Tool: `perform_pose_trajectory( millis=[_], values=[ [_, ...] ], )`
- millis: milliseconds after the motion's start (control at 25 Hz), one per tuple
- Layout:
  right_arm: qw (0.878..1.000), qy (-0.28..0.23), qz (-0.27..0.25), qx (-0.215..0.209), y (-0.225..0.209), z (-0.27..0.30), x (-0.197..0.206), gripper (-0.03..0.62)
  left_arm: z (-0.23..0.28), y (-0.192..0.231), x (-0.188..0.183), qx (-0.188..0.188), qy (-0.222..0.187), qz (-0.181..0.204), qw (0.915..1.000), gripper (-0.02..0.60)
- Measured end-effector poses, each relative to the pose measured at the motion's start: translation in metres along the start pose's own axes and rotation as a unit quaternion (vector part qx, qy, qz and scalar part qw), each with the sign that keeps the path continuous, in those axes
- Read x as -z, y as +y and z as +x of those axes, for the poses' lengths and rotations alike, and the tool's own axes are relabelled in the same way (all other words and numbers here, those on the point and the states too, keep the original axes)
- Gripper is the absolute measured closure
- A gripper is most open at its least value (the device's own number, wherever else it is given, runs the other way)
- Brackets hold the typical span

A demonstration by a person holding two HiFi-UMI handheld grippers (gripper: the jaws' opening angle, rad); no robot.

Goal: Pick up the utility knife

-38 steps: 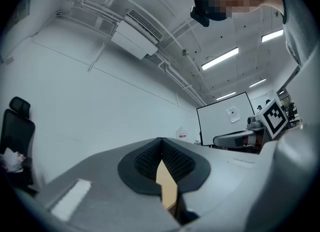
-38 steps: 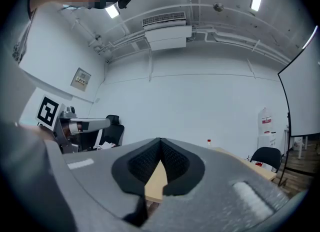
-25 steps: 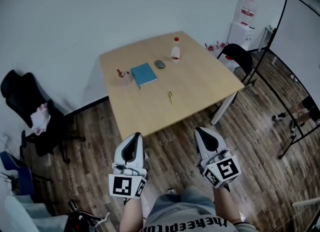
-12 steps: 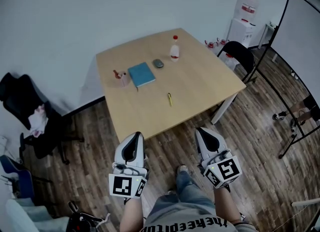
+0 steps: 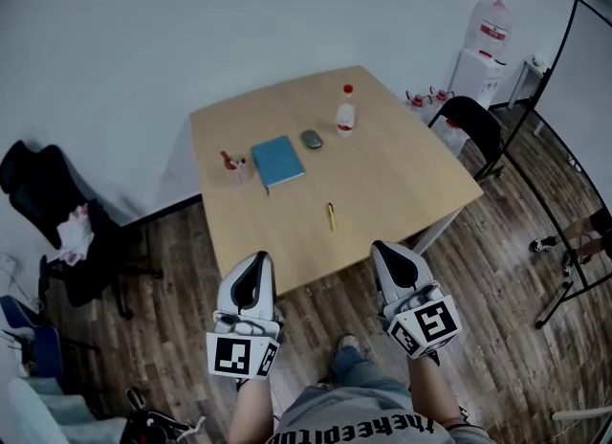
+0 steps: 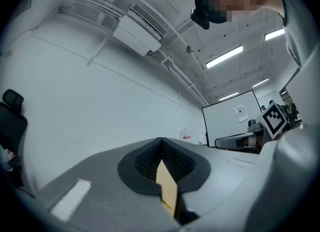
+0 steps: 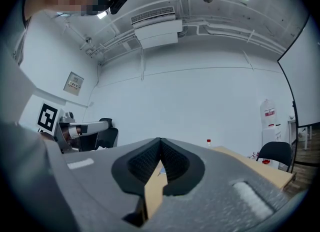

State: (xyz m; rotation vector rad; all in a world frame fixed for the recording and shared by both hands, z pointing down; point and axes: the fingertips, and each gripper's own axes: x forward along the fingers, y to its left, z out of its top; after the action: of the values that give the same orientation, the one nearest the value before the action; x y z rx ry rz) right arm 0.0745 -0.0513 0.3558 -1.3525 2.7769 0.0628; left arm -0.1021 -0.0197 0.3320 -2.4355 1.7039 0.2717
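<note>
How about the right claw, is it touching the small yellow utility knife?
Apart. Head view shows bare wooden tabletop between right claw and yellow utility knife.

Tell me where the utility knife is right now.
In the head view, the utility knife lies on the table toward its near edge, apart from and to the right of the blue notebook.

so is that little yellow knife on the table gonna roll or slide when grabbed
The utility knife looks slim and lies flat, so it probably won't roll. It seems small and likely light, so on the smooth table it may skid or spin if nudged.
</note>
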Motion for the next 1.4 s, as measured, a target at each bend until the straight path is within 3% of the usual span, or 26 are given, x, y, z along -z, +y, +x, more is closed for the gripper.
perform_pose_trajectory(
  millis=[440, 840, 1040, 1400],
  values=[
    [1.000, 0.003, 0.012, -0.025, -0.052, 0.048, 0.005, 0.600, 0.055, 0.004, 0.006, -0.022, -0.001, 0.010, 0.9997, 0.574],
    [0.996, 0.041, 0.029, -0.069, -0.087, 0.085, 0.029, 0.600, 0.091, 0.000, 0.015, -0.044, 0.001, 0.023, 0.9988, 0.569],
    [0.993, 0.080, 0.039, -0.083, -0.096, 0.102, 0.054, 0.600, 0.101, -0.005, 0.019, -0.049, 0.004, 0.029, 0.9983, 0.569],
    [0.979, 0.177, 0.081, -0.068, -0.101, 0.136, 0.112, 0.599, 0.113, 0.010, 0.028, -0.047, 0.019, 0.030, 0.9983, 0.569]
  ],
)
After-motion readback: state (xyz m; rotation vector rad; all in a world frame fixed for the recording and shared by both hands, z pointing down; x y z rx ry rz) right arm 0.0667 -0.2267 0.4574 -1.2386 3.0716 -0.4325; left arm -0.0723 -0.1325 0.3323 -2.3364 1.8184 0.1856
